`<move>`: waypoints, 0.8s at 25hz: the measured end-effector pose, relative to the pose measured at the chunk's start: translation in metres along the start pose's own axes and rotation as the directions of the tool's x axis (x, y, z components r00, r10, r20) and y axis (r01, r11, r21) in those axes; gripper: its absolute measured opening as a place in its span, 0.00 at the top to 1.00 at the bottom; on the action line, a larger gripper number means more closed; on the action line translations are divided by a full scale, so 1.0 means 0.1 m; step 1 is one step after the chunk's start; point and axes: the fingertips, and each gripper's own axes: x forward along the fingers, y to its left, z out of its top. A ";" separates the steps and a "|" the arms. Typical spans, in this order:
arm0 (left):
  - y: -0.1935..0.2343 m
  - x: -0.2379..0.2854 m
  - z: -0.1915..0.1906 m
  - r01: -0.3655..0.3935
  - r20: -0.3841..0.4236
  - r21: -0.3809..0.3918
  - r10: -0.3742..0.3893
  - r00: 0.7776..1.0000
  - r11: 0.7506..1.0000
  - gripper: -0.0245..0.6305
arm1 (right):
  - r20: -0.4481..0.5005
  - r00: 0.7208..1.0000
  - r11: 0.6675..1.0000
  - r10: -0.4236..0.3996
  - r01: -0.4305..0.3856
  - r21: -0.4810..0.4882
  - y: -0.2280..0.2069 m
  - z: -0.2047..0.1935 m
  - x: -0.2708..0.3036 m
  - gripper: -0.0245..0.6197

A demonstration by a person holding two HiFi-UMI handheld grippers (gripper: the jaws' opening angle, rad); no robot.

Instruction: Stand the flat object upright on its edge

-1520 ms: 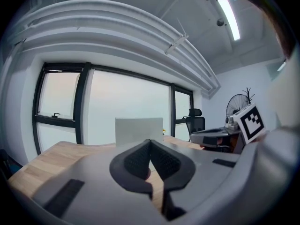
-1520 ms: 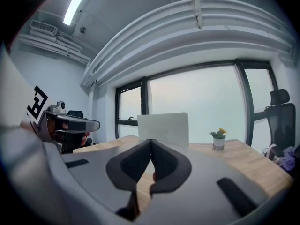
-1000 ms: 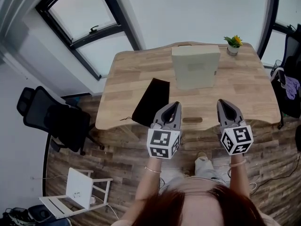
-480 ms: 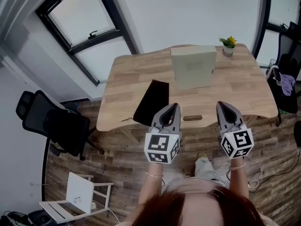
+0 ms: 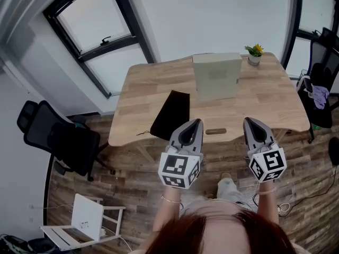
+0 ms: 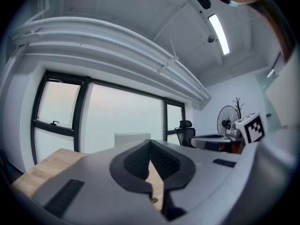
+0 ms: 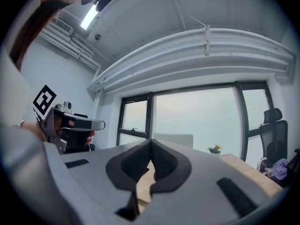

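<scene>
One board (image 5: 216, 77), one pouch (image 5: 170, 115), one plant (image 5: 254, 53), two grippers (image 5: 194, 123) (image 5: 250, 121).

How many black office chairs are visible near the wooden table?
2. The left chair stands on the floor beside the table; the right chair is at the picture's edge, partly cut off. More may be hidden.

Wooden table (image 5: 265, 105), black pouch (image 5: 170, 114), upright pale box (image 5: 216, 77), potted plant (image 5: 254, 54)

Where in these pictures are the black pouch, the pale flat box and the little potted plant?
black pouch (image 5: 170, 115): head view, middle of the cloth.
pale flat box (image 5: 216, 78): head view, centre of its broad face.
potted plant (image 5: 254, 55): head view, where leaves meet pot.
</scene>
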 end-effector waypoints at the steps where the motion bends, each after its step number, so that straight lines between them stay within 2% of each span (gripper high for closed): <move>1: -0.02 -0.02 0.01 0.003 0.002 0.002 -0.003 1.000 1.000 0.95 | 0.004 1.000 1.000 0.001 -0.001 0.003 0.01 0.01 -0.02 0.96; 14: -0.27 -0.19 -0.02 0.030 0.008 -0.013 -0.030 1.000 0.999 0.95 | 0.013 1.000 0.999 -0.024 0.024 -0.027 0.08 0.09 -0.35 0.96; 20: -0.33 -0.19 -0.11 -0.005 -0.015 -0.053 0.005 1.000 0.999 0.95 | -0.010 1.000 0.999 0.001 -0.001 -0.045 0.02 0.01 -0.37 0.96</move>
